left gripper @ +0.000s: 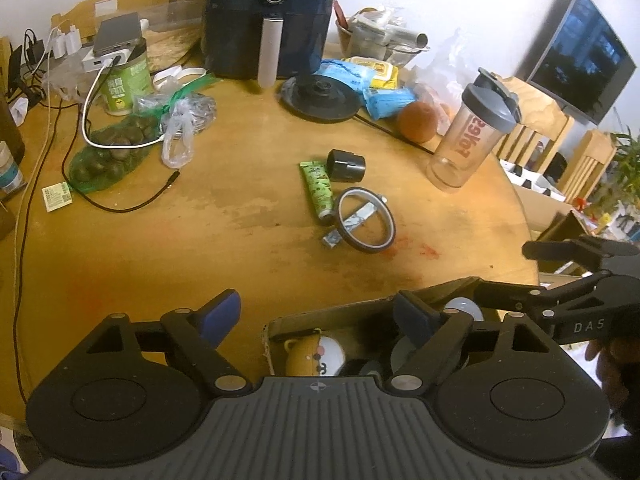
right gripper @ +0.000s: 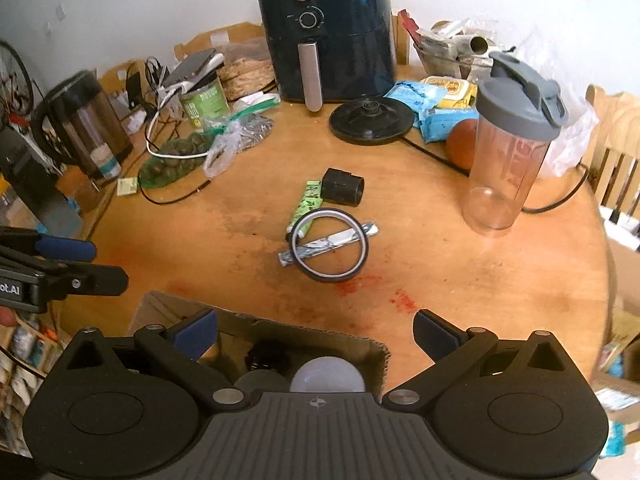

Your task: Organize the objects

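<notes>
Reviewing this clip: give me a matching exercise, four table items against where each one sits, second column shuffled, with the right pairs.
Items:
1. tape ring
2. black adapter
3. orange
4. plush toy

Places:
A. inside the cardboard box
B. lying over the silver sachet and the tip of the green tube
C. just behind the shaker bottle
D. at the flat end of the green tube

Pairs: 1-B, 2-D, 3-C, 4-A

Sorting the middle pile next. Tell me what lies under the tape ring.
Under the tape ring lie a silver sachet and the green tube, its cap end. Whatever sits under those is hidden.
</notes>
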Action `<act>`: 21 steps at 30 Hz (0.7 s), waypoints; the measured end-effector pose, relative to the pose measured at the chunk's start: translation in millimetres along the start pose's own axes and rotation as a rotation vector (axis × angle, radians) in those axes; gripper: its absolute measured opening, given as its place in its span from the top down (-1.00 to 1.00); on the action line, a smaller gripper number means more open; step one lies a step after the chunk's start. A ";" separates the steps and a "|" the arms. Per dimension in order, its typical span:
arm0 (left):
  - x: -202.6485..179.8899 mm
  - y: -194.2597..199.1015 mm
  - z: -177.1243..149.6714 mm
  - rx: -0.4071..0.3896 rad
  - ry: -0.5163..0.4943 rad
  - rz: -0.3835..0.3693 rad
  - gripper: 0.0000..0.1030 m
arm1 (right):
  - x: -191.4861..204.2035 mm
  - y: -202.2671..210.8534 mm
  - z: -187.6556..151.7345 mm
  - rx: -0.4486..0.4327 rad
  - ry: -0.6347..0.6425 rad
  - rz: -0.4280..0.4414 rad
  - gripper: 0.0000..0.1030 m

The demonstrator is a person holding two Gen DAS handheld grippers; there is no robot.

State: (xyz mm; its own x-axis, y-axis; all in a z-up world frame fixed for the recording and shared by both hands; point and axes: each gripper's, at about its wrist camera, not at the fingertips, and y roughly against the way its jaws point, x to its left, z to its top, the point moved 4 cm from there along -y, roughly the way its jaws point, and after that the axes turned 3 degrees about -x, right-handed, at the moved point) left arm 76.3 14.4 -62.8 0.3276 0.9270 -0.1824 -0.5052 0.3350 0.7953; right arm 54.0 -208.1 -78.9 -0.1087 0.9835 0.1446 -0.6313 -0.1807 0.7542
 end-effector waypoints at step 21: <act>-6.4 -8.4 1.2 0.004 0.021 -0.087 -0.65 | 9.7 -14.4 13.6 0.077 0.143 -0.047 -1.00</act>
State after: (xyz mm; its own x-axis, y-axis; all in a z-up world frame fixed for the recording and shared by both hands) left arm 79.4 5.4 -67.6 0.3532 0.8978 -0.2631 -0.4720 0.4139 0.7784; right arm 72.5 -196.2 -79.6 -0.1921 0.9812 0.0191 -0.5779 -0.1288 0.8059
